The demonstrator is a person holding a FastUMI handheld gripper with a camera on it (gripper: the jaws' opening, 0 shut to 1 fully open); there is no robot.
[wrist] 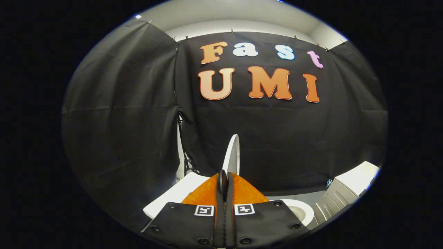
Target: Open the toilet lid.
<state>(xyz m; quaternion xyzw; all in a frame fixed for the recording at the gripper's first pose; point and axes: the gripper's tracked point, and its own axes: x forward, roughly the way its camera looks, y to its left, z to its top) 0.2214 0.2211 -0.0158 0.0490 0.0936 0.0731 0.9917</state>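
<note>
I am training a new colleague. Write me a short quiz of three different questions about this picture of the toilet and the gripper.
1. True or false: the toilet lid lies flat and shut on the bowl.
2. What stands between the gripper fingers? A) nothing, they are wide apart B) the lower edge of the raised lid C) a cloth
3. Fill in: to one side of the bowl stands a white ______ with ribbed fronts.

Key:
1. False; the lid stands up, seen edge-on.
2. B; the fingers are close together around the lid's edge, though contact on both sides is hidden.
3. cabinet
</note>
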